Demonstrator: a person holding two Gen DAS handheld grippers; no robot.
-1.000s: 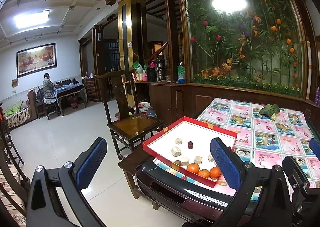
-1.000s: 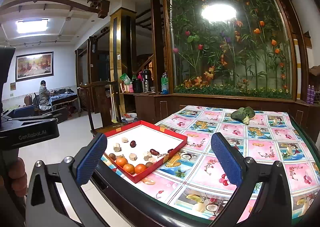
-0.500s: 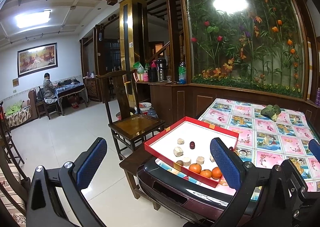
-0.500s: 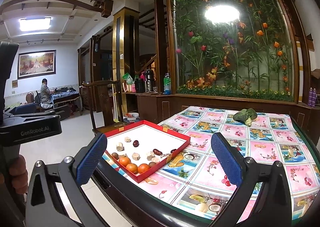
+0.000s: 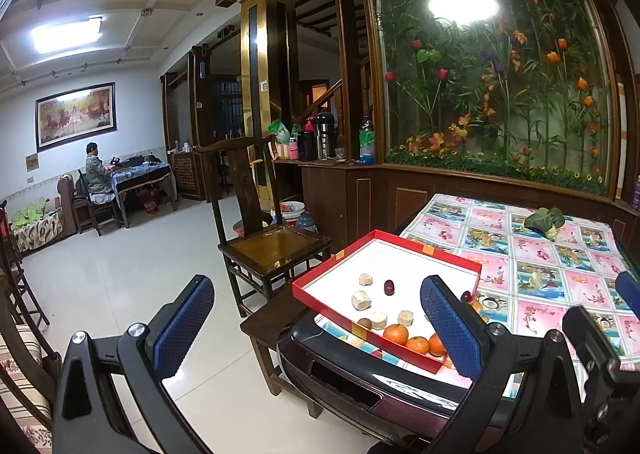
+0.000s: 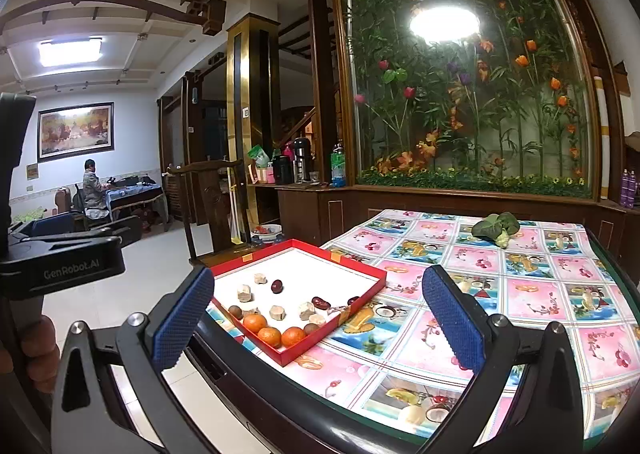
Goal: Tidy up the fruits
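Now nearer: red tray [image 6: 298, 254] larger in frame than before.
Both the left hand-held gripper [image 5: 316, 326] and right hand-held gripper [image 6: 318, 318] gape apart, empty; three oranges [image 6: 270, 334] line the tray's lower corner on the table [image 6: 520, 294].

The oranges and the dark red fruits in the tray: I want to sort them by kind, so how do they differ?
The oranges are bright orange, round and larger; the dark red fruits are small, glossy and more oval. The three oranges sit bunched together at the near corner of the red tray; the dark red fruits lie scattered singly. Both kinds rest loose on the tray's white floor, untouched by either gripper.
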